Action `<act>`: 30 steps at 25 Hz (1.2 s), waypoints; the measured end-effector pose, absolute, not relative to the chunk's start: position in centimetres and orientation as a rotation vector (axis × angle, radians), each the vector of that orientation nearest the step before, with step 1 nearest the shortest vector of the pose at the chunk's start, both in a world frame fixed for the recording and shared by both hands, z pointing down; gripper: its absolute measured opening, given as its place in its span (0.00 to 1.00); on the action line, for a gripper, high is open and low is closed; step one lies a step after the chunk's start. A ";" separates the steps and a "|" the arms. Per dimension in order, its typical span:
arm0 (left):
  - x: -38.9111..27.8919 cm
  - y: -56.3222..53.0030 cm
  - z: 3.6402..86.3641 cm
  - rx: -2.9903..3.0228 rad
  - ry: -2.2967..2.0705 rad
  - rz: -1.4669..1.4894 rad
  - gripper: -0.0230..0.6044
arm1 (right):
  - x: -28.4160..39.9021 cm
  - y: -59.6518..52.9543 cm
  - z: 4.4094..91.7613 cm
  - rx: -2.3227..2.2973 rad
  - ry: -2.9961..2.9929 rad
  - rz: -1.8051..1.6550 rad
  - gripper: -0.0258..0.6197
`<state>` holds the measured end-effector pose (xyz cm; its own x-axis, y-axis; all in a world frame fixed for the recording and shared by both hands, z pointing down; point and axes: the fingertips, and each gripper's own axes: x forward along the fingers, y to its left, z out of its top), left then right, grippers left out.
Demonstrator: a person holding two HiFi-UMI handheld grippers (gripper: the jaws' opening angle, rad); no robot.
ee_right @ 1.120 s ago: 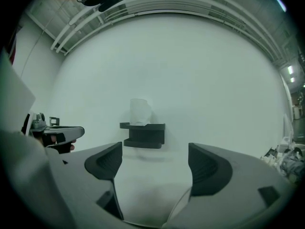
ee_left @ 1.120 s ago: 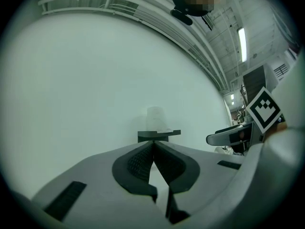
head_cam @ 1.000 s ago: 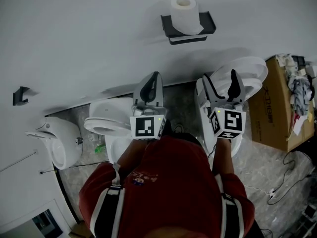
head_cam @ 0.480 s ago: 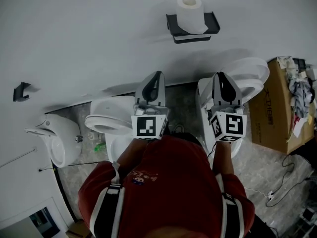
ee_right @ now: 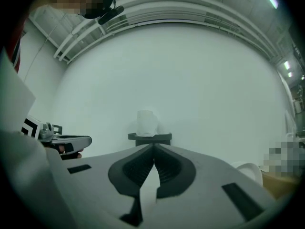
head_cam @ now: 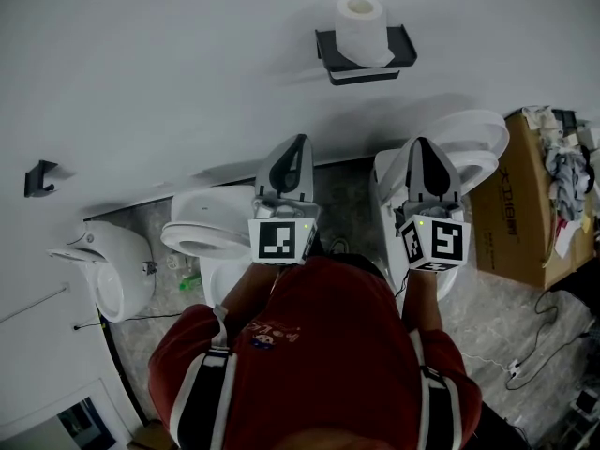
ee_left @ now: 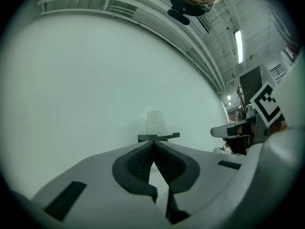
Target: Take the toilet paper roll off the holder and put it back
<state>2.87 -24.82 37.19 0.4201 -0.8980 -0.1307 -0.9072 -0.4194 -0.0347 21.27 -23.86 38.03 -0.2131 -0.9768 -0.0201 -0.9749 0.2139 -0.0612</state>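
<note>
A white toilet paper roll [head_cam: 361,28] stands upright on a black holder shelf [head_cam: 366,62] fixed to the white wall. Both grippers hover well short of it, pointing at the wall. My left gripper [head_cam: 298,143] is shut with nothing in it. My right gripper [head_cam: 423,146] has just been closing and is now shut, also on nothing. In the left gripper view the roll [ee_left: 155,122] and holder [ee_left: 158,137] sit just above the meeting tips of the left gripper [ee_left: 153,142]. In the right gripper view the roll [ee_right: 147,122] and holder [ee_right: 149,137] sit just above the right gripper [ee_right: 154,146].
Two white toilets stand on the floor below the grippers, one at the left [head_cam: 202,234] and one at the right [head_cam: 473,143]. A cardboard box [head_cam: 530,218] with clutter is at the far right, a white fixture [head_cam: 112,270] at the left, and a black hook [head_cam: 37,178] on the wall. Cables [head_cam: 553,345] lie on the floor.
The right gripper's jaws went from wide open to shut, with nothing between them. The left gripper kept still and stayed shut.
</note>
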 end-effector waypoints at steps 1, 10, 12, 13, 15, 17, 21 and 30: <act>2.9 -24.9 37.2 -2.564 1.631 0.143 0.07 | 21.4 -23.8 37.9 -1.943 2.400 -0.045 0.06; 2.8 -25.2 37.1 -2.572 1.627 0.133 0.07 | 21.7 -23.7 37.4 -1.975 2.379 -0.033 0.06; 2.8 -25.3 37.5 -2.582 1.629 0.115 0.07 | 21.7 -23.8 37.7 -1.983 2.381 -0.042 0.06; 2.9 -25.3 37.6 -2.584 1.627 0.113 0.07 | 21.7 -23.8 37.8 -1.986 2.382 -0.044 0.06; 2.9 -25.3 37.5 -2.584 1.615 0.123 0.07 | 21.6 -23.8 37.9 -1.990 2.382 -0.047 0.06; 2.9 -25.3 37.5 -2.590 1.615 0.123 0.07 | 21.5 -23.9 37.8 -1.990 2.381 -0.049 0.06; 2.7 -25.2 37.3 -2.593 1.611 0.140 0.07 | 21.3 -23.9 37.6 -1.993 2.379 -0.044 0.06; 1.5 -25.2 37.8 -2.585 1.644 0.108 0.07 | 20.5 -23.9 37.2 -1.959 2.387 -0.058 0.06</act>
